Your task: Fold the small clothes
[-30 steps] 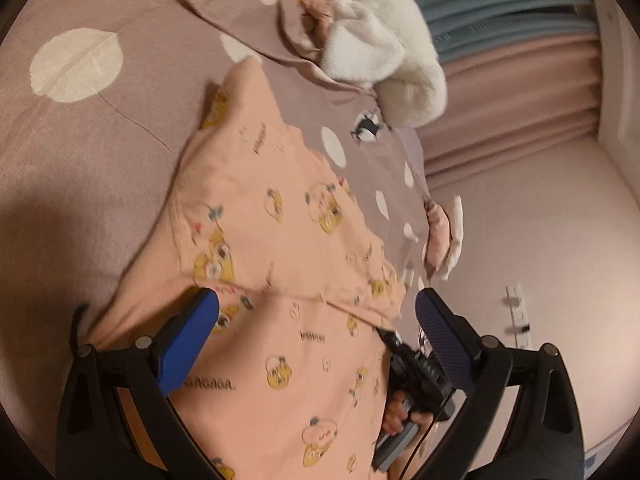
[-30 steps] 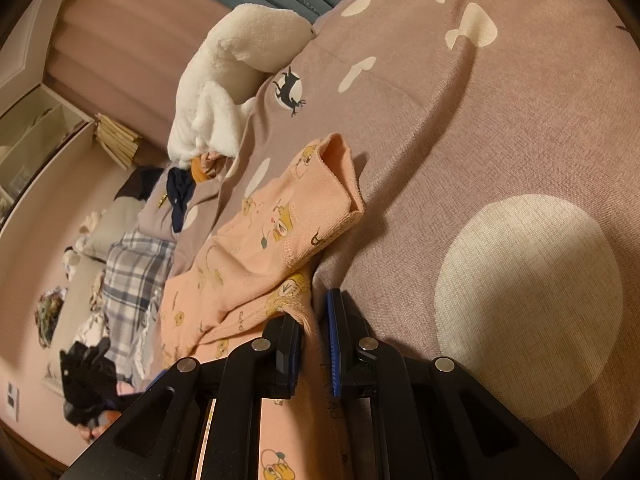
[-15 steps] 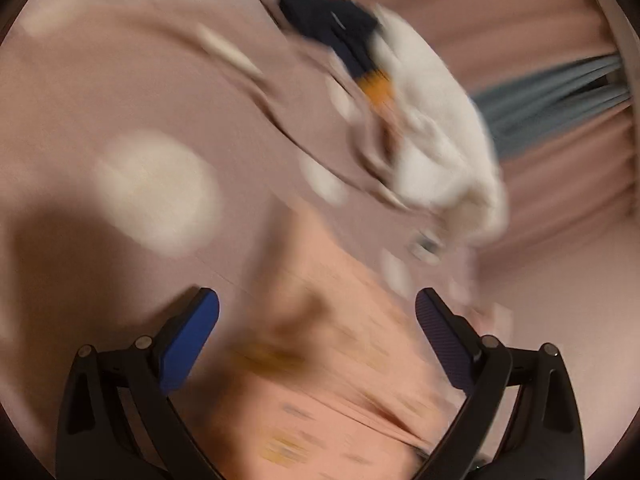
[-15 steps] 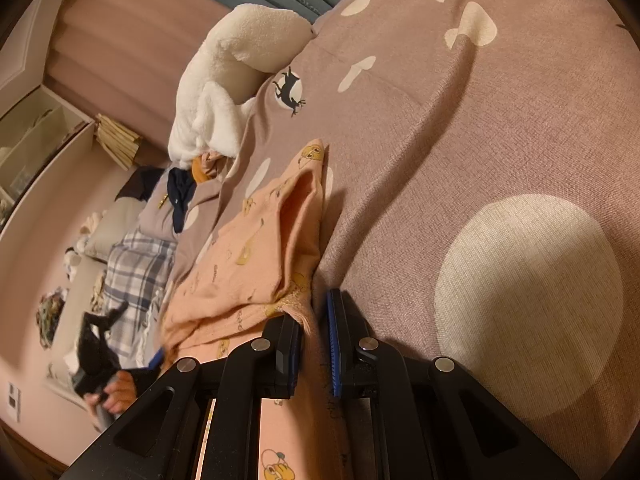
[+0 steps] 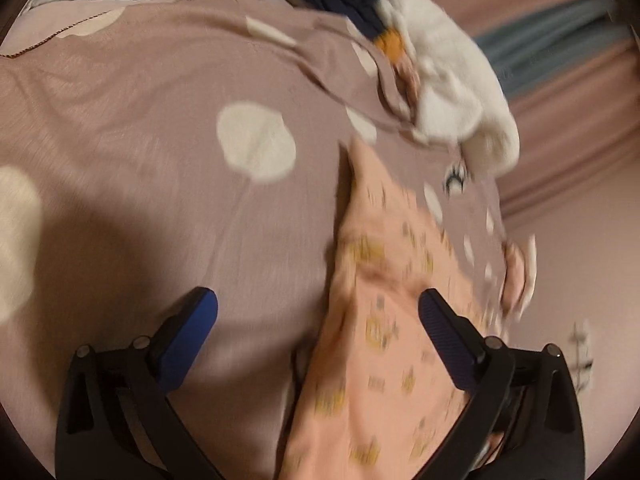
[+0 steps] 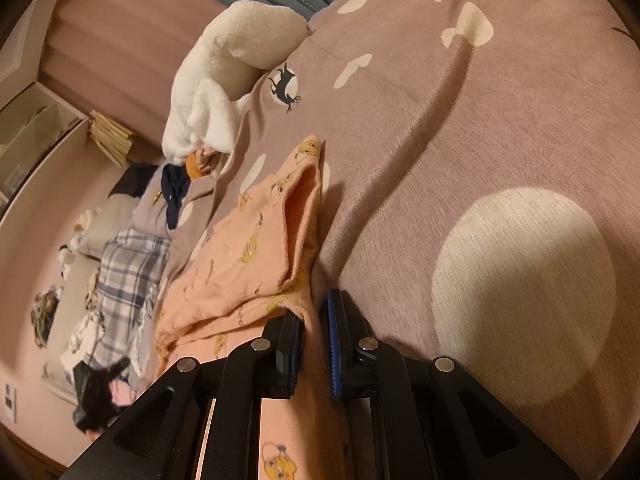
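Observation:
A small peach garment [image 5: 380, 320] with yellow cartoon prints lies on the mauve dotted bedspread [image 5: 160, 140]. It shows in the right wrist view [image 6: 248, 256] too, partly folded over itself with a raised fold along its right edge. My left gripper [image 5: 318, 320] is open and empty above the bed, its right finger over the garment. My right gripper [image 6: 314, 320] is shut on the garment's near edge, with peach cloth pinched between the blue pads.
A white fluffy garment [image 6: 224, 72] and a navy and orange item [image 6: 176, 188] lie at the bed's far side. A plaid cloth [image 6: 128, 264] and other clothes lie to the left. Pink curtains [image 5: 568, 92] hang behind the bed.
My left gripper has swung left off the garment and now looks at more bare bedspread. The garment's far part has been folded over onto itself. My right gripper has held still.

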Motion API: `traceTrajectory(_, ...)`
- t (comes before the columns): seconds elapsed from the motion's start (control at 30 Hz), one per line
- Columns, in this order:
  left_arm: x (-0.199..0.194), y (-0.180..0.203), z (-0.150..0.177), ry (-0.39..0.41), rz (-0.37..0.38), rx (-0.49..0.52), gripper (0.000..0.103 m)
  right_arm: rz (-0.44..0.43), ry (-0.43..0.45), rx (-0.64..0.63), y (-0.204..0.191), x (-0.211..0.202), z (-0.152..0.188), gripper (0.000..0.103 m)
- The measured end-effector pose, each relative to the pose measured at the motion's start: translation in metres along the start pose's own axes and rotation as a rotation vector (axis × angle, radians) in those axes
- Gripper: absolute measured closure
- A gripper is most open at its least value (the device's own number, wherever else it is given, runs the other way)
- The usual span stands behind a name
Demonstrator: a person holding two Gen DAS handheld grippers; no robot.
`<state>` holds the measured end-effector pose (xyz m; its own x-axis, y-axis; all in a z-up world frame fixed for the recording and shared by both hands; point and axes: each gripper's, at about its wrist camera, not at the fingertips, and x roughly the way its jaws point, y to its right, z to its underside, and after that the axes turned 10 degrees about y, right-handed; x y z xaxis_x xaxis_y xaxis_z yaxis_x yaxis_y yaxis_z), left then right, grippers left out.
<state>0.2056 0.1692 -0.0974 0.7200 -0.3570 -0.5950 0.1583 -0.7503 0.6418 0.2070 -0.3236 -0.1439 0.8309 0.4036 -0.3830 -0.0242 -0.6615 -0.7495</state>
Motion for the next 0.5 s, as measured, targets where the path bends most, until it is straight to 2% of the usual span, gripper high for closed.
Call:
traceTrajectory(0.17, -0.022, 0.006, 0.036, -0.091, 0.003, 0.093, 0.001, 0.035, -0.041, -0.008, -0.002, -0.022, 0.014, 0.095)
traceTrajectory(0.3, -0.041, 0.005, 0.06, -0.14, 0.027, 0.13, 0.001, 0.01, -0.113, -0.007, 0.002, -0.057, 0.036, 0.095)
traceTrajectory(0.5, -0.071, -0.006, 0.093, -0.218, 0.108, 0.118, 0.001, -0.039, -0.182, 0.074, 0.016, -0.102, 0.064, 0.095)
